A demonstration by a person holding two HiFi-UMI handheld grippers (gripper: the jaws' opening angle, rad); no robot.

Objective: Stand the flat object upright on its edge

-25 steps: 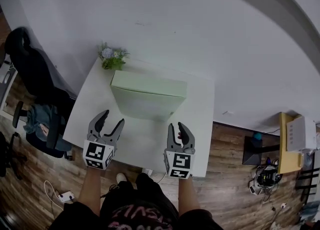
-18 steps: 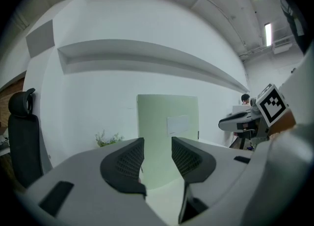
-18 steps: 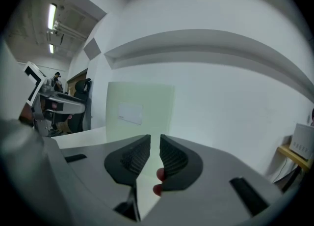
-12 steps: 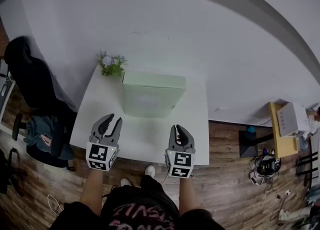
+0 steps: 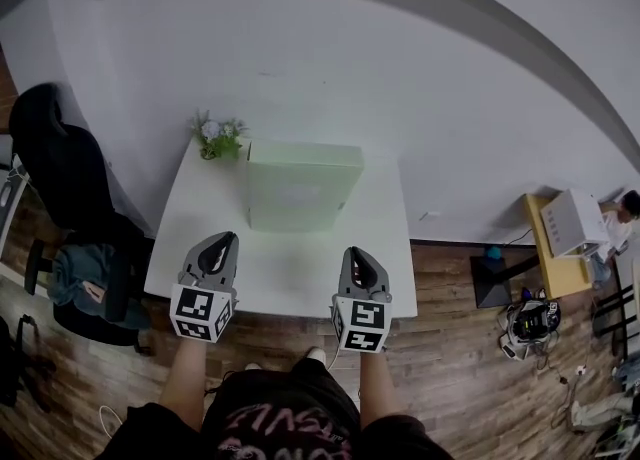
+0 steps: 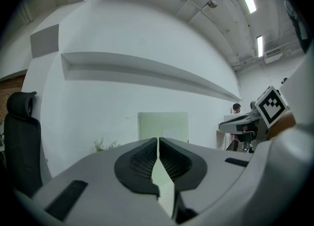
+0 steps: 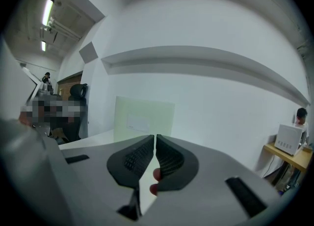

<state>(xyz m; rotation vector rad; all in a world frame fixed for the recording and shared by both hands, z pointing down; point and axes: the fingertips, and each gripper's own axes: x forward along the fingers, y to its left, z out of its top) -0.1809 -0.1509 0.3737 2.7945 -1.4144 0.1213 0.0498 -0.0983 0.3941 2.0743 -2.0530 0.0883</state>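
Observation:
The flat object is a pale green box (image 5: 300,188). It stands upright on its edge at the far side of the white table (image 5: 290,273), close to the wall. It also shows ahead in the left gripper view (image 6: 163,124) and the right gripper view (image 7: 142,117). My left gripper (image 5: 222,240) hovers near the table's front edge, well short of the box. Its jaws have just been closing and now meet with nothing between them (image 6: 158,140). My right gripper (image 5: 358,253) is level with it on the right, jaws also just closed on nothing (image 7: 155,136).
A small potted plant (image 5: 216,135) sits at the table's far left corner beside the box. A black office chair (image 5: 50,148) stands left of the table. At the right, a low wooden stand holds a white appliance (image 5: 572,222). Cables lie on the wooden floor.
Both grippers have drawn back from the box toward the table's front edge and risen a little. Both pairs of jaws went from open to shut. The box stays standing.

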